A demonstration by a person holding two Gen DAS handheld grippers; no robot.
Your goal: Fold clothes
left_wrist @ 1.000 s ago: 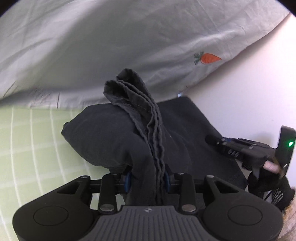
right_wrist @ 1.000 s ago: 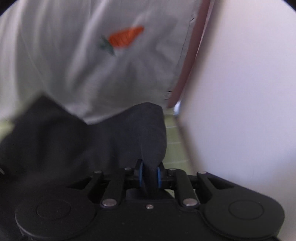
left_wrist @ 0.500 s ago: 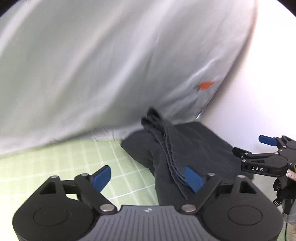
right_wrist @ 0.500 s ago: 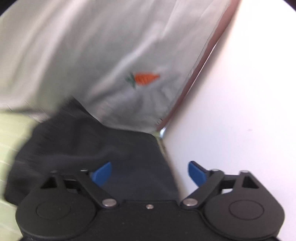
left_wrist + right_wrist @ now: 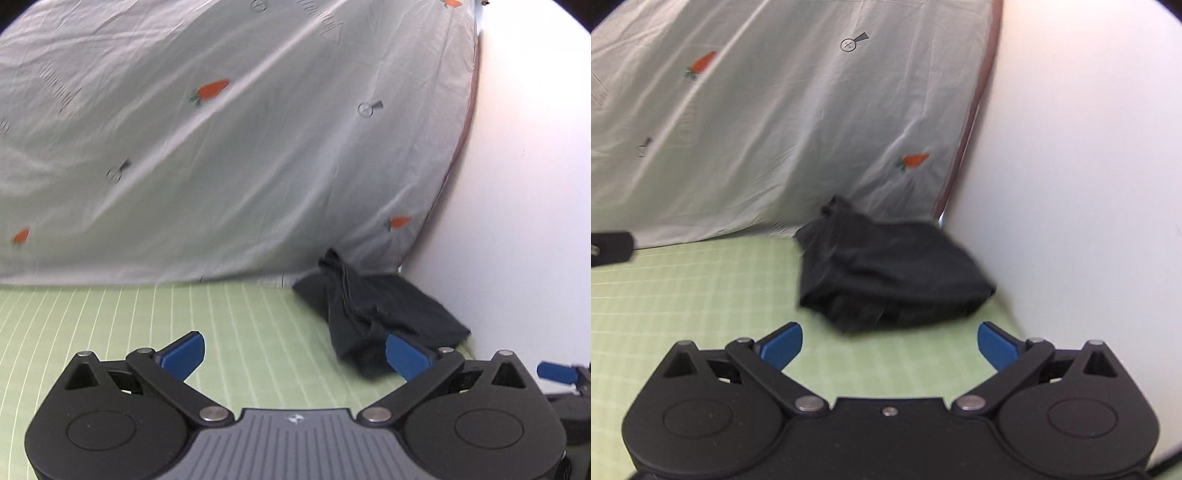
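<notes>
Holding both tools empty now: our left gripper (image 5: 294, 354) has just been opening and its blue pads (image 5: 183, 353) stand wide with nothing between them, only green sheet (image 5: 110, 325) under it; our right gripper (image 5: 890, 345) likewise has just been opening, jaws spread wide, nothing held

Next out, the dark garment (image 5: 886, 273) lies in a compact bundle on the checked green sheet, apart from both sets of jaws. In the left wrist view it (image 5: 373, 317) sits ahead and to the right, part hidden behind our right-hand pad; one bunched corner sticks up at its far end. We judge this piece folded and set down, though the bundle looks a bit lumpy, edges not flush, so a tidy-up may be left. No other clothes visible in either view, so we cannot tell if more remain

Farther back, a pale grey cloth with carrot prints (image 5: 221, 155) rises behind the bundle and touches or nearly touches its far edge. The white wall (image 5: 1071, 184) is just beside the bundle on the right, tight space for any regrasp on that side. Nothing else blocks the open sheet to the left
</notes>
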